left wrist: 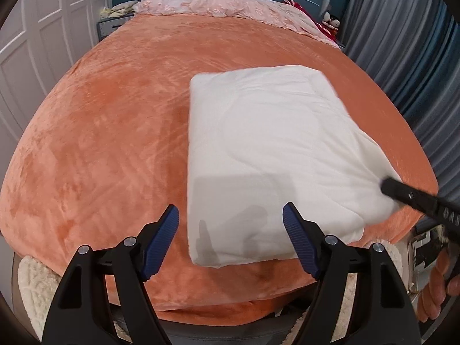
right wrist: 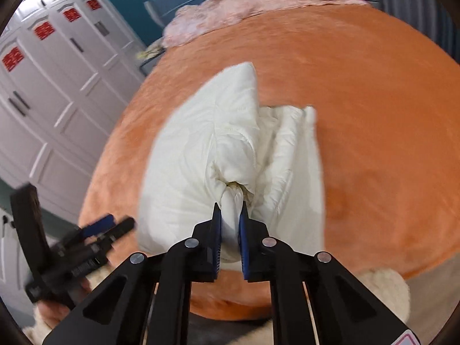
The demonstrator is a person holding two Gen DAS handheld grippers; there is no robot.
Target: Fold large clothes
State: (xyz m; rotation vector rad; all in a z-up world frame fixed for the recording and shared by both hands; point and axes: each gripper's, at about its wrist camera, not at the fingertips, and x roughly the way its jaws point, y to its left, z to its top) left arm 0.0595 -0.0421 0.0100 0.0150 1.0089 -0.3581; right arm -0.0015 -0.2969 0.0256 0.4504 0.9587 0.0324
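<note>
A white padded garment (left wrist: 267, 155), folded into a thick rectangle, lies on the orange bed cover (left wrist: 115, 132). My left gripper (left wrist: 231, 218) is open and empty, hovering above the garment's near left corner. My right gripper (right wrist: 231, 211) is shut on the garment's near right edge (right wrist: 230, 201), bunching the fabric and lifting layers (right wrist: 218, 143). In the left wrist view the right gripper (left wrist: 386, 185) reaches the garment's right side. In the right wrist view the left gripper (right wrist: 120, 224) shows blurred at the lower left.
A pink quilt (left wrist: 218, 5) lies bunched at the bed's head, with red items (left wrist: 325, 28) to its right. White wardrobe doors (right wrist: 51, 92) stand on the left, blue curtains (left wrist: 408, 57) on the right. A cream fleece (left wrist: 37, 290) sits at the near bed edge.
</note>
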